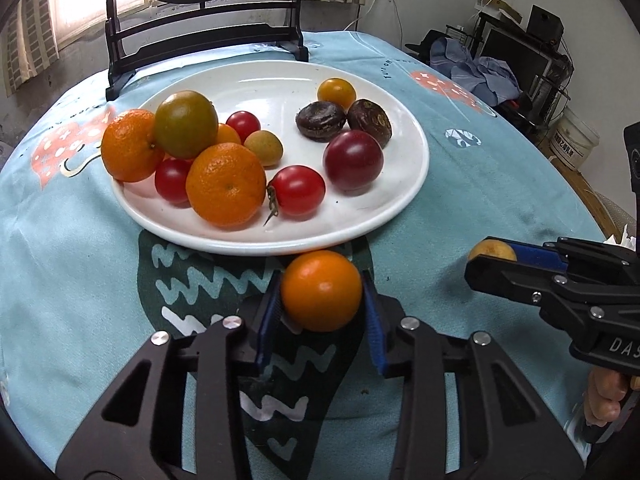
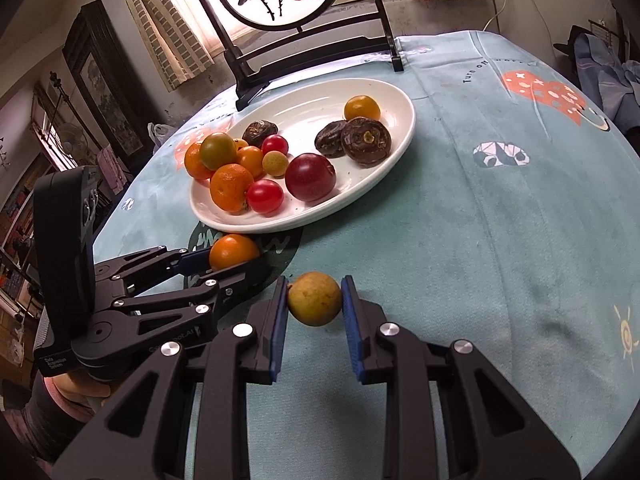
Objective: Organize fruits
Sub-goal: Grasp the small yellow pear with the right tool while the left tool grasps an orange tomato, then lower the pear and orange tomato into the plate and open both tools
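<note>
Covering the table – teal printed tablecloth (image 1: 80,248), white plate (image 1: 360,224).

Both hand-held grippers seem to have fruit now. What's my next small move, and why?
Probably lift the left hand-held gripper and carry its orange fruit over the white plate's near rim: the pads already pinch it, and the plate lies just ahead.

Daylight pouring through the window (image 1: 96,8) behind the surface, blown out to white there, soft shadows under the fruit toward us, gentle sheen on the white plate (image 1: 400,184), strong fisheye bending and dark corners, centre sharp, room edges dim.
</note>
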Available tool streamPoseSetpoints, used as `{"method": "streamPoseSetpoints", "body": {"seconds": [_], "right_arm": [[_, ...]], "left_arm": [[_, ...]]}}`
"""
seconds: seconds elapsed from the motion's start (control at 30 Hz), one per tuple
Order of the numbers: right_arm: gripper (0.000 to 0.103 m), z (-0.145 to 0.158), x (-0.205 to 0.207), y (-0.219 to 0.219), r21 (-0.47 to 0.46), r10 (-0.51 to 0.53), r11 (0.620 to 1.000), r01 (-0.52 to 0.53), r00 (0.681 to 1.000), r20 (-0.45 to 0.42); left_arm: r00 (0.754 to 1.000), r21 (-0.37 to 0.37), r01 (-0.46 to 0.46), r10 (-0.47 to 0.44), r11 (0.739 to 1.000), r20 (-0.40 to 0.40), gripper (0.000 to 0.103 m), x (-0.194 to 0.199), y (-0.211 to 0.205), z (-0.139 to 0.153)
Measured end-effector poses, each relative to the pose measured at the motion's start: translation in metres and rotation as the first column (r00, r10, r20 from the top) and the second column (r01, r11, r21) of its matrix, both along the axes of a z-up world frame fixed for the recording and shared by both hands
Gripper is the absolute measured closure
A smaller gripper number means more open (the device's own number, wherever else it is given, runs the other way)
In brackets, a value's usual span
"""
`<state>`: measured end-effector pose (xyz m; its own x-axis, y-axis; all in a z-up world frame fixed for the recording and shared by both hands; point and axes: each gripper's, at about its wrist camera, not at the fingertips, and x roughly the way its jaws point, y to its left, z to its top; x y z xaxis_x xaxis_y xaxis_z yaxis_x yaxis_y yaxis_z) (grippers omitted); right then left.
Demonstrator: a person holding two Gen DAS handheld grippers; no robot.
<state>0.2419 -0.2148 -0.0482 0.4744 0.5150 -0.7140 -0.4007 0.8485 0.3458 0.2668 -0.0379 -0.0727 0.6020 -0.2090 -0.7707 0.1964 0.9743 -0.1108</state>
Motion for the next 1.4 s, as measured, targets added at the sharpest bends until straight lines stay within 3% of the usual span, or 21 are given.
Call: {"method": "streamPoseSetpoints", "body": {"seconds": [0.3, 0.6, 0.93, 1.17, 1.4], "right_arm": [[0.077, -0.004, 0.001, 0.005, -0.015, 0.015, 1.0, -0.015, 1.0, 0.004], [0.076, 0.011, -0.019, 0.033, -0.069, 0.096, 0.994, -0.086, 0.983, 0.158], [0.076, 0.025, -0.02, 0.049, -0.053, 0.091, 0.995, -0.082, 0.975, 0.204], [0.076, 0.046, 0.009, 0.056, -0.044, 0.052, 0.998, -0.042, 0.969, 0.241], [0.076, 0.051, 0.082, 0.053, 0.001, -0.043, 0.999, 0.043, 0.98, 0.196]], "left_arm": [[0.999, -0.029, 0.002, -0.001, 1.0, 0.045, 0.065, -0.028, 0.007, 0.012], [0.992, -0.107, 0.02, -0.006, 0.994, 0.125, 0.065, -0.065, 0.018, 0.03], [0.986, -0.15, 0.018, 0.007, 0.989, 0.164, 0.065, -0.065, 0.03, 0.047], [0.978, -0.142, 0.01, 0.02, 0.99, 0.208, 0.065, -0.033, 0.036, 0.079], [0.98, -0.097, -0.079, 0.095, 0.992, 0.178, 0.065, 0.05, 0.039, 0.098]]}}
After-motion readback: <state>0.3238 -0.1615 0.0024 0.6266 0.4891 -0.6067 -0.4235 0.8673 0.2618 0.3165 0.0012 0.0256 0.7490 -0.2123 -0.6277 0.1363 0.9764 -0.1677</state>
